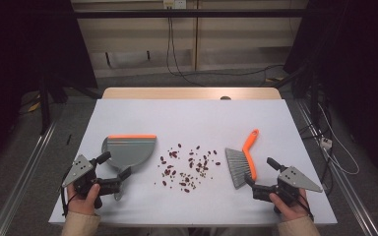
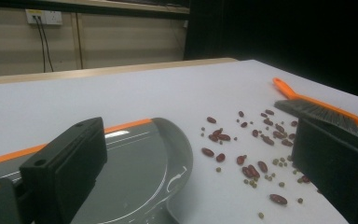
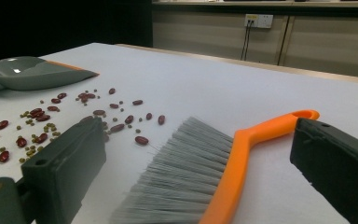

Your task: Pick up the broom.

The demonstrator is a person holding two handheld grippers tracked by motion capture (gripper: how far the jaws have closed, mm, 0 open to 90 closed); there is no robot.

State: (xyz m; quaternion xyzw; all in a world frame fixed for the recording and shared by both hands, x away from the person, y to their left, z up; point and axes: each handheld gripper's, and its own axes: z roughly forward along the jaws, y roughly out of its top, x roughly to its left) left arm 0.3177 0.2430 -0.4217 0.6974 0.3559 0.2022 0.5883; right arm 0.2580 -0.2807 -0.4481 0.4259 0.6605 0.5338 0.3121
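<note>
Many beans (image 1: 187,169) strewn between dustpan (image 1: 129,151) and brush (image 1: 243,162); left gripper (image 1: 115,172) and right gripper (image 1: 261,173) spread, empty.

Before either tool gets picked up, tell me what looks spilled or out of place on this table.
Red beans and small green ones lie loose on the table, scattered between the dustpan and the brush. Both tools lie flat and look undamaged.

In the left gripper view the dustpan (image 2: 140,163) runs off the bottom edge behind a black jaw. The brush's (image 3: 200,182) bristle tips are cut off below in the right gripper view.
</note>
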